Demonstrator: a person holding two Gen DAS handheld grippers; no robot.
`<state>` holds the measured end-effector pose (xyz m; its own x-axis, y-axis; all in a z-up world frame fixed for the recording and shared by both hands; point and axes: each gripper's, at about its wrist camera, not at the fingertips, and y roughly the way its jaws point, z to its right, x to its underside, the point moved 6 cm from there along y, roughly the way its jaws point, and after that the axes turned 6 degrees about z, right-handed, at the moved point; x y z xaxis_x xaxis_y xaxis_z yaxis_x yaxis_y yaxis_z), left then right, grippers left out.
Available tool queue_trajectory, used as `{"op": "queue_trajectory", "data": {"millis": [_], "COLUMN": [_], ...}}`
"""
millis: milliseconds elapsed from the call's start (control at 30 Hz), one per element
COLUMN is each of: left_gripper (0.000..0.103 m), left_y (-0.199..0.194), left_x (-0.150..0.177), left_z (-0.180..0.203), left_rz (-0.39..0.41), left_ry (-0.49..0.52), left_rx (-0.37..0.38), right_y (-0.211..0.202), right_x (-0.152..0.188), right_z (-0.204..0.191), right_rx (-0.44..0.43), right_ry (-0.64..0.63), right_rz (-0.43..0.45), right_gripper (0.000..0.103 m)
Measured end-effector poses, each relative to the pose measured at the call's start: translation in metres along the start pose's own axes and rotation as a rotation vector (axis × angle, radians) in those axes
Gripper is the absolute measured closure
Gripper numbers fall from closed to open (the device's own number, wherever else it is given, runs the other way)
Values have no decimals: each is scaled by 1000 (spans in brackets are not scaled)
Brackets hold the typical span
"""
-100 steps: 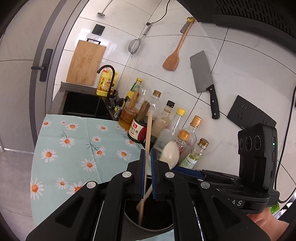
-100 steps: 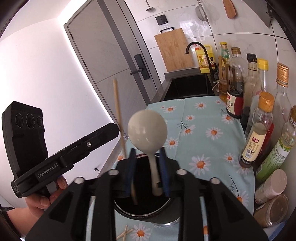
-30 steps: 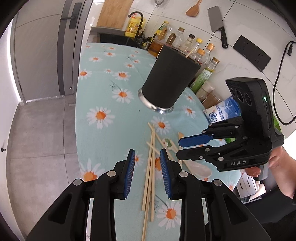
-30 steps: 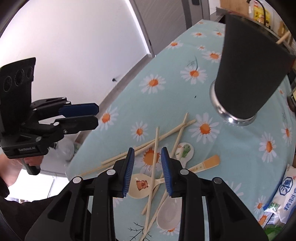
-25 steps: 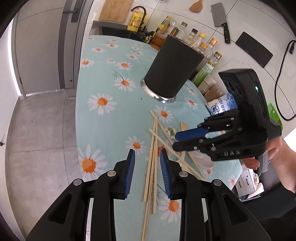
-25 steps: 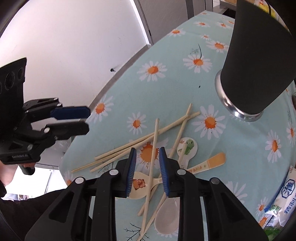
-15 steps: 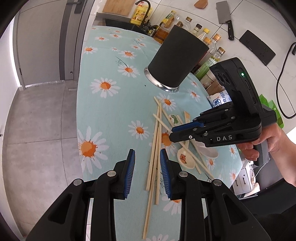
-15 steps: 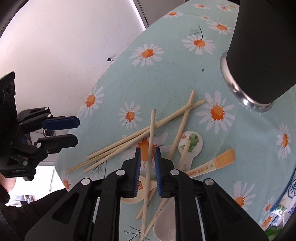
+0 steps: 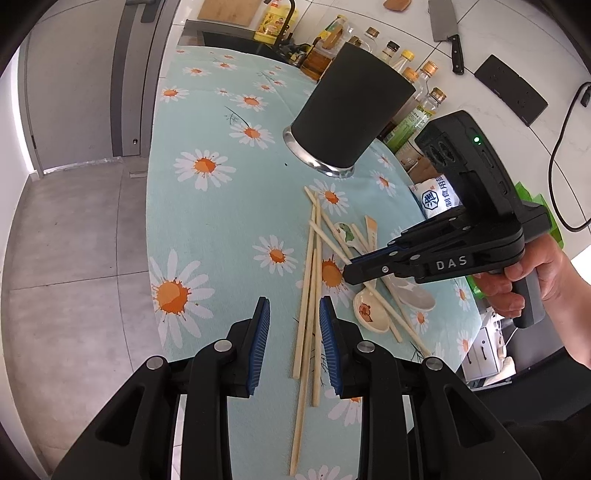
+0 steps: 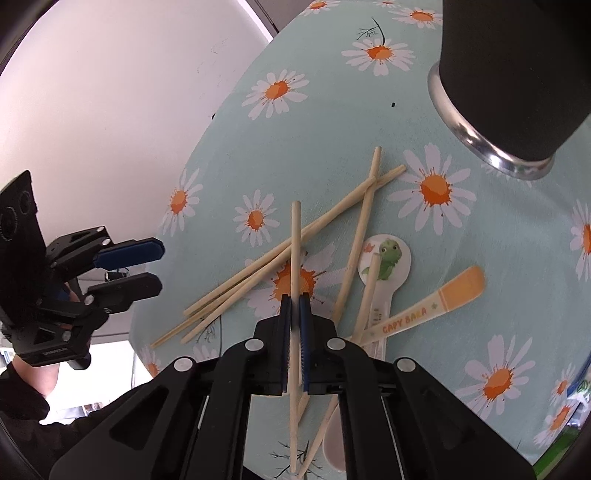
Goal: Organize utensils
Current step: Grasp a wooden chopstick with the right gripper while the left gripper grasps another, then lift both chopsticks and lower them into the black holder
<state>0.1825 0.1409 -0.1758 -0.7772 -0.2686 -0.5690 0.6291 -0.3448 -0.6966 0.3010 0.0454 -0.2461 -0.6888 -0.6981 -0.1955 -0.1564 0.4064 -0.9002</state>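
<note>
Right hand-held gripper is seen pinched on one chopstick; blue pads are pressed against the stick, which runs up from between them toward the far side. In the left wrist view the same gripper is seen low over the pile, tips down among the sticks, held by a hand at the right.

Left hand-held gripper is held part spread, nothing pinched. Two or three loose chopsticks are seen through the gap between its pads, lying on the surface below; whether the pads touch them cannot be told. In the right wrist view this gripper is seen at the left, off the edge of the surface, pads apart.

The surface is covered by a daisy-print cloth. Near-centre, a scattered pile is laid: crossed chopsticks, a frog-print spoon, an orange-tipped spoon handle marked CAPY BARA, a capybara-print spoon, and a plain white spoon partly under sticks.

Farther off, a black holder cup with a metal base is stood upright on the cloth, apart from the pile. Behind it, bottles are lined along the tiled wall. A cleaver is hung on the wall, and a sink is seen at the far end.
</note>
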Motion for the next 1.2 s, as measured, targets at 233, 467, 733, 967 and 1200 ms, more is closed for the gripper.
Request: {"op": "queue_trajectory", "data": {"millis": [233, 467, 733, 967, 1200], "left_gripper": [77, 77, 77, 87, 97], "left_y": [14, 41, 78, 93, 98], "left_x": [-8, -19, -25, -33, -35], "left_z": [13, 35, 42, 41, 41], "left_rz": [-46, -120, -238, -281, -307], "left_ry": [56, 142, 197, 224, 227], "left_rx": [8, 0, -90, -181, -237], "right_y": [-35, -72, -94, -104, -115], "right_x": [1, 7, 23, 32, 35], "right_z": [10, 25, 48, 57, 64], "right_rx": [-36, -44, -58, -86, -118], "right_ry": [45, 92, 160, 178, 168], "right_rz": [64, 154, 231, 256, 271], "right_gripper": [97, 97, 97, 97, 97]}}
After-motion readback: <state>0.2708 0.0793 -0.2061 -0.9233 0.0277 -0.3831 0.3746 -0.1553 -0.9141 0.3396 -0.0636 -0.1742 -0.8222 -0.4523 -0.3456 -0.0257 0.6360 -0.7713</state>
